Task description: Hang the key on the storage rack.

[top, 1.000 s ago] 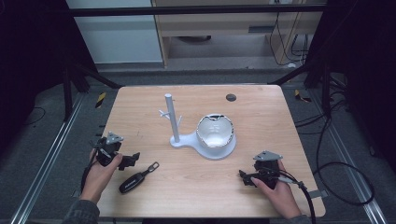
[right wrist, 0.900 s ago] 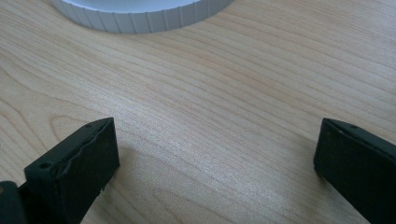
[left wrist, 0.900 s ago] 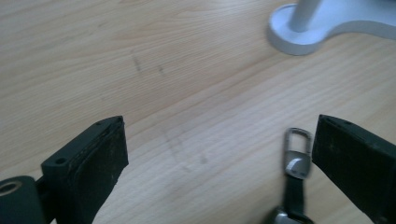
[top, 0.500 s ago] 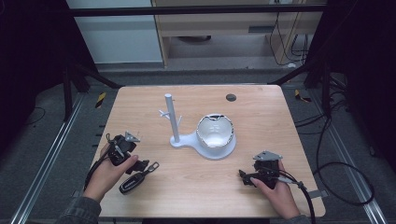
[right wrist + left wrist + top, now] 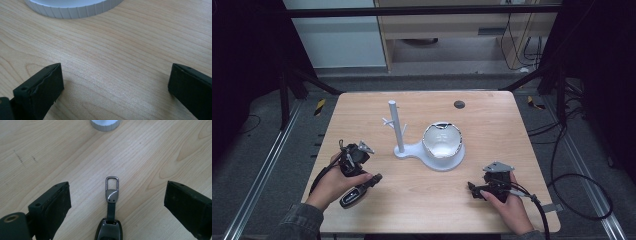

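Observation:
A dark key fob lies near the table's front left, its strap and metal clasp pointing toward the white stand. My left gripper hovers right over it, open. In the left gripper view the left gripper has its jaws set wide on either side of the clasp without touching it. My right gripper rests low on the front right of the table, open and holding nothing. In the right gripper view the right gripper has only bare wood between its jaws.
A white stand sits mid-table with an upright post bearing small pegs and a round bowl on its base. Its ribbed rim lies just ahead of the right gripper. A small dark disc lies near the far edge.
My left gripper has moved from the table's left edge rightward and down over the key fob. The right gripper and the fob have stayed put.

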